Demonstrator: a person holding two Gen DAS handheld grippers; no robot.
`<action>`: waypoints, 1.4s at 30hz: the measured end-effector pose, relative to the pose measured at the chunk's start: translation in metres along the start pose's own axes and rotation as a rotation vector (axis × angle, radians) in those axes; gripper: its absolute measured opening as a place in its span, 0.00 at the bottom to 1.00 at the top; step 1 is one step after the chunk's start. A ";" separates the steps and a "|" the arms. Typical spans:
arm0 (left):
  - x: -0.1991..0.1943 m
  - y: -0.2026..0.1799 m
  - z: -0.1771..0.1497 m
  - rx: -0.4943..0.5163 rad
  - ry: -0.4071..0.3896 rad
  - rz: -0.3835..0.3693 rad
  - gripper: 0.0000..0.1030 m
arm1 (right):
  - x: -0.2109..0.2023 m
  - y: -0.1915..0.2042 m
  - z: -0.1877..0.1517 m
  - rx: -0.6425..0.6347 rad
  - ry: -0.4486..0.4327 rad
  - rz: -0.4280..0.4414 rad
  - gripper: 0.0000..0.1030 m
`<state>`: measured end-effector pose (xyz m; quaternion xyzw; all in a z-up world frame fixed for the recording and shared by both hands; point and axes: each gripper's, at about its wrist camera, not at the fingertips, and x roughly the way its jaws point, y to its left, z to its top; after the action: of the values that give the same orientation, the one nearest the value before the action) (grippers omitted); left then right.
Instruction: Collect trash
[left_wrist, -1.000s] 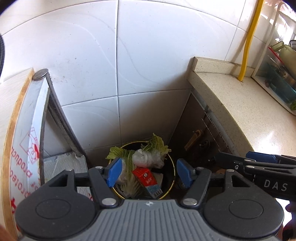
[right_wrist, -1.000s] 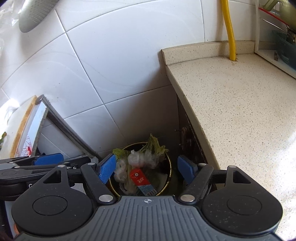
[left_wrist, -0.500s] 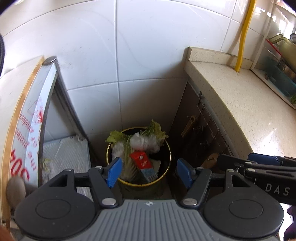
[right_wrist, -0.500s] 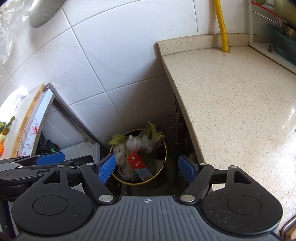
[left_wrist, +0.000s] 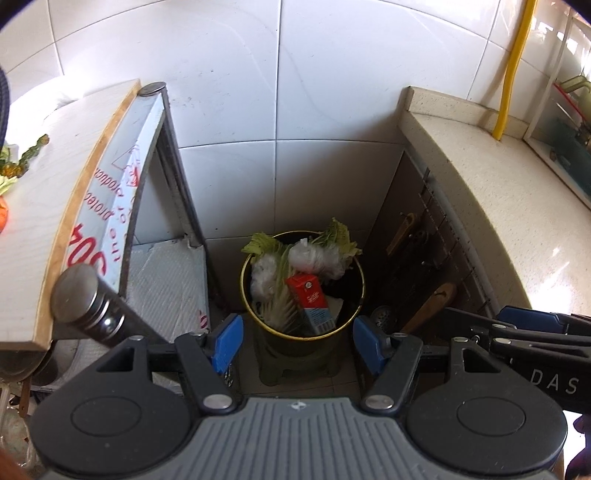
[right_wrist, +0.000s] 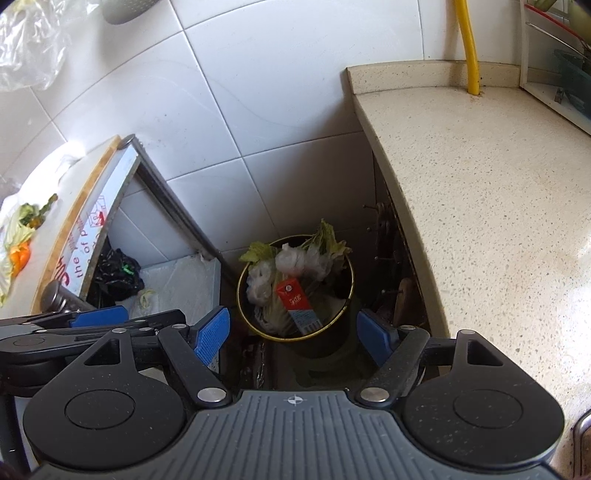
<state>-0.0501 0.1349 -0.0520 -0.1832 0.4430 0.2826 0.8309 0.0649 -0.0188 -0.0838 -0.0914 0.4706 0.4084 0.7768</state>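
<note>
Left gripper (left_wrist: 297, 341) and right gripper (right_wrist: 293, 338), both with jaws apart and empty, above the round gold-rimmed dark trash bin (left_wrist: 352, 314) holding cabbage leaves and a red carton (left_wrist: 308, 297), between wooden-topped table (left_wrist: 44, 192) and speckled stone counter (right_wrist: 480, 206).

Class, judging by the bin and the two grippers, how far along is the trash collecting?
Done: the bin already holds a red carton, crumpled plastic bags and cabbage leaves. In hand: nothing; left gripper and right gripper are both open and empty. Left: vegetable scraps lie on the white board.
</note>
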 end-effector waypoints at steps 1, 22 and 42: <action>-0.001 0.001 -0.002 -0.001 0.001 0.002 0.61 | 0.000 0.001 -0.001 -0.002 0.005 0.000 0.79; -0.001 0.001 -0.028 0.016 0.051 0.025 0.68 | -0.001 0.003 -0.030 0.006 0.061 -0.031 0.80; -0.004 0.004 -0.033 0.007 0.033 0.025 0.78 | -0.005 -0.003 -0.034 0.026 0.056 -0.023 0.81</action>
<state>-0.0749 0.1183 -0.0671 -0.1791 0.4598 0.2884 0.8206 0.0431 -0.0412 -0.0991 -0.0981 0.4962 0.3904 0.7692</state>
